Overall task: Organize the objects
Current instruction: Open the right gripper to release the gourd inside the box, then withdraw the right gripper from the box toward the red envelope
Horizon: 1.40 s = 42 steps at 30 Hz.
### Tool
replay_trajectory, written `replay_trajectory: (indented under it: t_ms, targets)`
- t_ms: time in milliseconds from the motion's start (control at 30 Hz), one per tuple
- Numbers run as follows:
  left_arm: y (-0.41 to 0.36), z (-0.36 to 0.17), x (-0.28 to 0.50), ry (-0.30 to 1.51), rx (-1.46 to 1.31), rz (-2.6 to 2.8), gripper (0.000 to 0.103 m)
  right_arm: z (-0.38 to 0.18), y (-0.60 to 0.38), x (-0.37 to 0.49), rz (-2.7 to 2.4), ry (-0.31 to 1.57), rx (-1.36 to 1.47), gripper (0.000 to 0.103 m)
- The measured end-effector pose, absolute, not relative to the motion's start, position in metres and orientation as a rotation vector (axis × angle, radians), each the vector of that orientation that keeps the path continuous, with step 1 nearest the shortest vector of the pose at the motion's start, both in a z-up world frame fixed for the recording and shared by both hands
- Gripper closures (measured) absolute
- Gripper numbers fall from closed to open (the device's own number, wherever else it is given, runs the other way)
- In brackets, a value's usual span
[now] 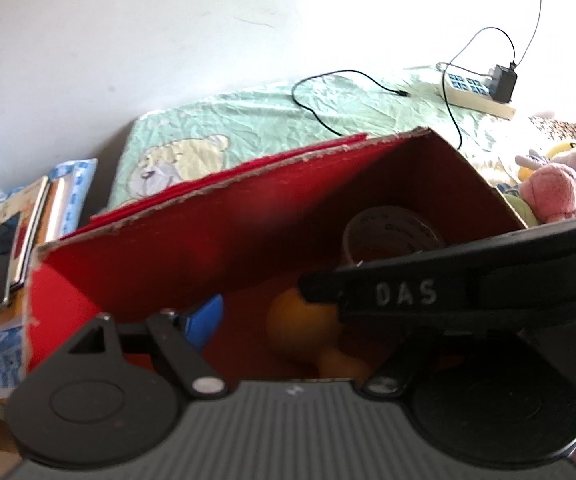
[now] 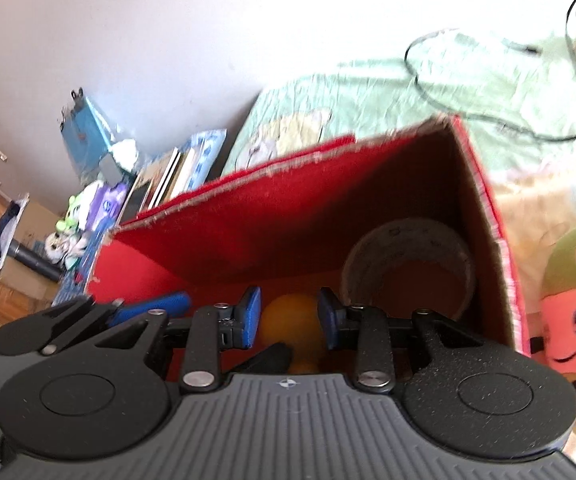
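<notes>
An open red cardboard box (image 1: 215, 216) stands on a bed. Inside lie a roll of clear tape (image 1: 392, 232) and an orange rounded toy (image 1: 296, 320). In the right wrist view, my right gripper (image 2: 288, 314) reaches into the box (image 2: 271, 216). Its blue pads (image 2: 249, 316) sit against both sides of the orange toy (image 2: 288, 326), with the tape roll (image 2: 408, 268) behind to the right. My left gripper (image 1: 283, 320) hangs open over the box. Only its left pad (image 1: 203, 320) shows, because the right gripper's black finger (image 1: 404, 292) crosses in front.
A green sheet with a bear print (image 1: 247, 128) covers the bed. A power strip with a charger (image 1: 480, 92) and a black cable (image 1: 320, 92) lie at the back. Plush toys (image 1: 552, 188) sit right of the box; a stack of books (image 1: 11, 240) sits left.
</notes>
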<state>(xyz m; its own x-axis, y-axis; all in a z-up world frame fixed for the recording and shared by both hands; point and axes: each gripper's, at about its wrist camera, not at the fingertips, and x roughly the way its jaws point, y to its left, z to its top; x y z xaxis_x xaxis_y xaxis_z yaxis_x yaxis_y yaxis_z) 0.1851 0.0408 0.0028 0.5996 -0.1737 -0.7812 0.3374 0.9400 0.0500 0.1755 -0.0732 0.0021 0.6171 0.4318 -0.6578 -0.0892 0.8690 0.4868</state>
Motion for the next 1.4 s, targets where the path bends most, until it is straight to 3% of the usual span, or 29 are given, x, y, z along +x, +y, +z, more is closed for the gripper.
replay_trajectory:
  t_ms: [367, 700, 967, 1133, 1400]
  targets:
    - [0.052, 0.036, 0.141, 0.797, 0.192, -0.189, 0.018, 0.031, -0.079, 0.118, 0.233, 0.682, 0.371, 0.066]
    - [0.056, 0.051, 0.108, 0.779, 0.19, -0.082, 0.015, 0.052, -0.08, 0.074, 0.268, 0.569, 0.294, 0.052]
    - [0.057, 0.058, 0.082, 0.776, 0.161, -0.038, 0.014, 0.055, -0.089, 0.051, 0.311, 0.526, 0.314, 0.051]
    - [0.059, 0.062, 0.064, 0.769, 0.138, -0.019, 0.012, 0.054, -0.094, 0.034, 0.329, 0.48, 0.338, 0.037]
    - [0.068, 0.051, 0.045, 0.814, 0.103, 0.009, 0.012, 0.039, -0.1, 0.024, 0.404, 0.566, 0.372, 0.037]
